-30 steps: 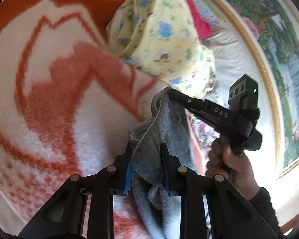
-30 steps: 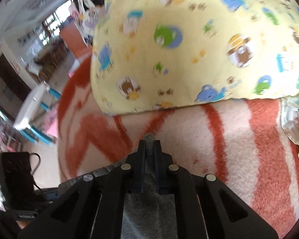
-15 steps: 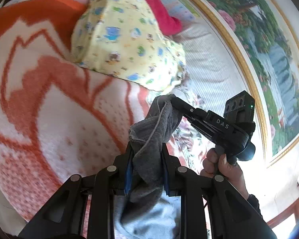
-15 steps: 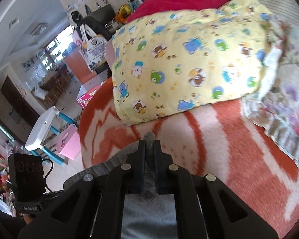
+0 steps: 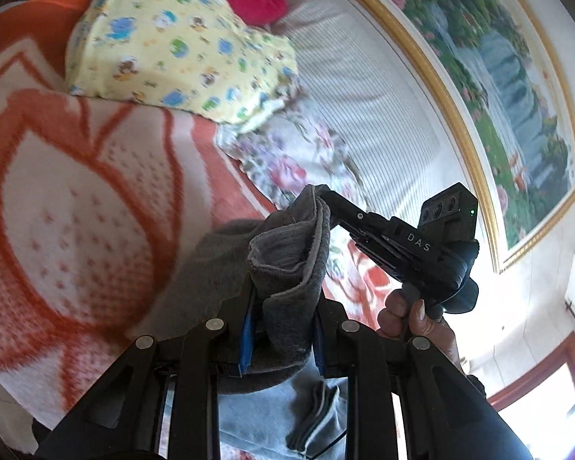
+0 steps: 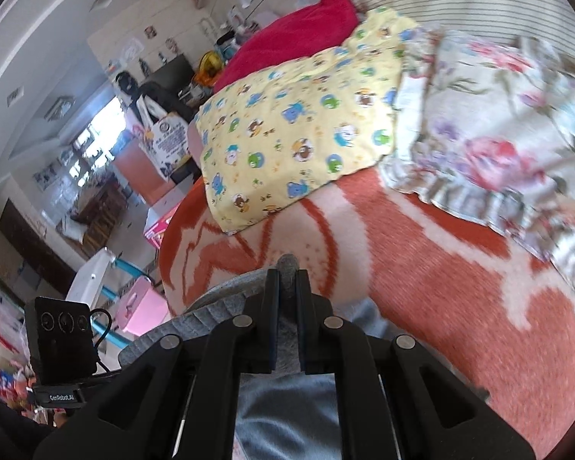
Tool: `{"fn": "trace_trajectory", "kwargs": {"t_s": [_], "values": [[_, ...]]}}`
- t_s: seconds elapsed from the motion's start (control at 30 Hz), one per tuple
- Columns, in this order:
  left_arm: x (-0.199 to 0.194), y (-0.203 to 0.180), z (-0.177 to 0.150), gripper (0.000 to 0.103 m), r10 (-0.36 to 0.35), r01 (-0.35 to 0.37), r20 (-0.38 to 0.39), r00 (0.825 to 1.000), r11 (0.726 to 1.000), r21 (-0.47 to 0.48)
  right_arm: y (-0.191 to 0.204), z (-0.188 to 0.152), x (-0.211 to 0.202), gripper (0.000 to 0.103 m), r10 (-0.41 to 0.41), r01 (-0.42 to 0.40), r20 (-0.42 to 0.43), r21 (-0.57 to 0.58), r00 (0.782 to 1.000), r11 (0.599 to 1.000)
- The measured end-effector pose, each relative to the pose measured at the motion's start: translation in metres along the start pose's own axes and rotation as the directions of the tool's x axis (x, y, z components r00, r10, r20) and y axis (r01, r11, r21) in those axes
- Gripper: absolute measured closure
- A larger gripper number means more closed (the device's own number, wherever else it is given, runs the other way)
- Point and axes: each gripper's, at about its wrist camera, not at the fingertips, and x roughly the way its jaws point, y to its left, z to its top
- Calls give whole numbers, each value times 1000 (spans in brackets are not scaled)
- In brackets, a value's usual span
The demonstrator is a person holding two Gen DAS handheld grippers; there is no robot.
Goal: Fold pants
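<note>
The grey pants (image 5: 287, 253) hang bunched between my two grippers, lifted above the bed. My left gripper (image 5: 283, 306) is shut on a thick fold of the grey fabric. My right gripper (image 5: 322, 197) shows in the left wrist view, shut on the pants' upper edge, a hand on its handle. In the right wrist view my right gripper (image 6: 286, 280) is shut on a thin fold of the grey pants (image 6: 287, 329), which drape down under the jaws. The rest of the pants hangs out of view below.
An orange and white blanket (image 5: 76, 207) covers the bed. A yellow cartoon-print pillow (image 6: 303, 134) and a floral pillow (image 6: 498, 126) lie at the head, with a red blanket (image 6: 299, 42) behind. A framed landscape painting (image 5: 498, 88) hangs on the wall.
Both grippers have lifted the pants up and away from the blanket and the yellow pillow. The views now show more of the headboard and room.
</note>
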Motion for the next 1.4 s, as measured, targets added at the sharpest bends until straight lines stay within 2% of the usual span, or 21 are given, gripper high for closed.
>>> {"fn": "trace_trajectory", "kwargs": {"t_s": [0.33,0.6,0.87,1.0,1.27,1.4], "values": [[24,-38,-35,79,-31,39,-117,993,996,75,-29,-42,-57,94,-30,18,98,120,995,993],[47,-72,-69,79,-61,89,-219,974,989,120,-54,-83,-111,94,-88,57,136,217,987,975],[74,-114,-111,79,-94,159,-334,938,972,174,-79,-129,-166,94,-149,92,173,297,974,950],[85,-137,-135,79,-107,199,-392,914,959,203,-88,-153,-195,94,-178,102,201,340,963,935],[109,-175,-186,79,-101,250,-489,866,936,249,-106,-205,-250,94,-247,129,243,416,938,900],[115,-189,-203,79,-94,268,-515,852,923,275,-112,-223,-269,94,-270,136,258,440,928,888]]}}
